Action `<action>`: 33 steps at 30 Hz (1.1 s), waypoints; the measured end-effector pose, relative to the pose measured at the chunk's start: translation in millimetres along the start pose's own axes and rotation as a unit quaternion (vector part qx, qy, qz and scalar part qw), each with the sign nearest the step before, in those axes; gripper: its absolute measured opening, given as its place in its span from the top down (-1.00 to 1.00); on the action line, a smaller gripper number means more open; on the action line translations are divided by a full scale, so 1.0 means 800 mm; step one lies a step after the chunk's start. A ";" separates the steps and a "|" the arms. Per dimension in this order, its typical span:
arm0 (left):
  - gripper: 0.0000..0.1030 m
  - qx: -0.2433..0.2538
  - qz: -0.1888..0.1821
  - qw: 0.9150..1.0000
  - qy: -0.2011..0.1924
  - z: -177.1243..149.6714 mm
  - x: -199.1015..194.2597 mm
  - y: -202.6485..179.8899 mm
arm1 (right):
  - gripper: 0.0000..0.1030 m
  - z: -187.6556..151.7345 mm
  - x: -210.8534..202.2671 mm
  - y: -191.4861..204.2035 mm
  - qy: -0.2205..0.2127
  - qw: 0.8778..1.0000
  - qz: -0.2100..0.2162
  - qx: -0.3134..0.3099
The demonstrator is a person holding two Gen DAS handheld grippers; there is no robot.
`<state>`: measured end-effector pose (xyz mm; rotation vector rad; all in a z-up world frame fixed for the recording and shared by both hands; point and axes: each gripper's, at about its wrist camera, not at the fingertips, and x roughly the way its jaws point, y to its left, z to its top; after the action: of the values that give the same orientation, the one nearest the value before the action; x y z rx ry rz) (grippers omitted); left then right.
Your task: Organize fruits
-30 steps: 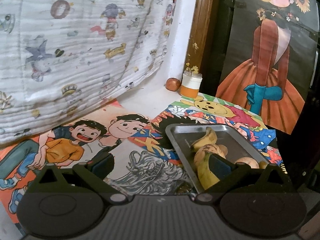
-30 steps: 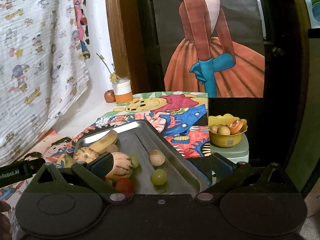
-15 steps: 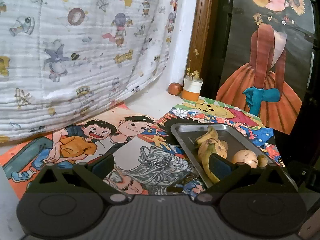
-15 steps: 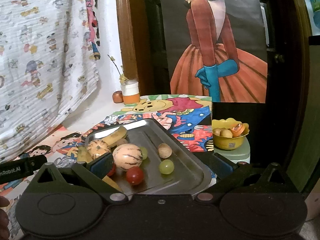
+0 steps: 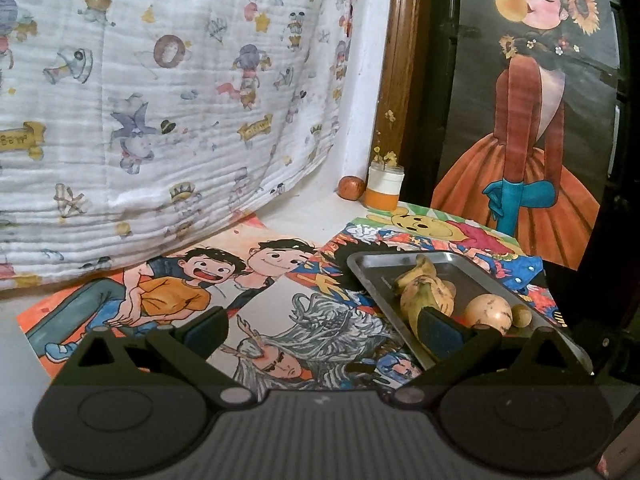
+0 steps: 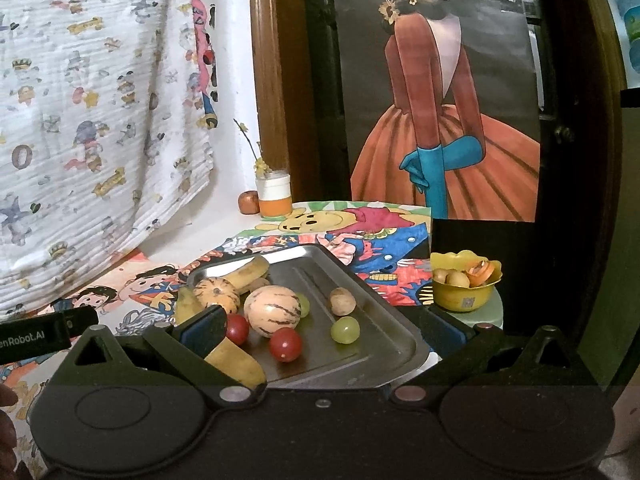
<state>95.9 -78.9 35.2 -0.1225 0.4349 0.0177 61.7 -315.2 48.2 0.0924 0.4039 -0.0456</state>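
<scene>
A metal tray [image 6: 380,344] lies on the poster-covered table and holds bananas [image 6: 248,274], a striped melon [image 6: 272,310], a small ribbed squash [image 6: 216,294], two cherry tomatoes [image 6: 285,344], a green grape [image 6: 345,329] and a walnut [image 6: 342,301]. My right gripper [image 6: 324,332] is open and empty, just before the tray's near edge. In the left wrist view the tray [image 5: 368,276] shows at the right with bananas [image 5: 424,292] and the melon [image 5: 488,314]. My left gripper [image 5: 320,328] is open and empty, to the tray's left above the posters.
A yellow bowl [image 6: 466,294] with small fruits and peel sits on a green stool right of the table. A white-and-orange jar [image 6: 274,196] and a red apple [image 6: 249,202] stand at the back corner. A patterned cloth [image 5: 160,100] hangs on the left.
Both grippers have pulled back and risen, so the tray and table show farther off and more fully. The fruits have not moved. Both grippers stay open.
</scene>
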 end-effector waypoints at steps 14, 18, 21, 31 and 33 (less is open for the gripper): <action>-0.99 -0.003 0.003 1.000 -0.005 -0.011 -0.017 0.015 | -0.99 -0.012 -0.016 0.014 -0.005 1.000 0.008 -0.015; -0.99 0.002 0.005 1.000 -0.007 -0.014 -0.021 0.019 | -0.99 -0.016 -0.020 0.018 -0.006 1.000 0.009 -0.020; -0.99 0.001 0.006 1.000 -0.008 -0.017 -0.024 0.025 | -0.99 -0.018 -0.023 0.021 -0.008 1.000 0.011 -0.023; -0.99 0.011 0.005 1.000 -0.014 -0.026 -0.035 0.040 | -0.99 -0.030 -0.035 0.035 -0.009 0.999 0.014 -0.034; -0.99 0.010 0.006 1.000 -0.013 -0.028 -0.036 0.043 | -0.99 -0.032 -0.037 0.038 -0.007 0.999 0.016 -0.036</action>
<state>58.9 -47.1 23.4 -0.0999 0.4096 0.0264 26.1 -281.9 38.6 0.0282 0.3886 -0.0001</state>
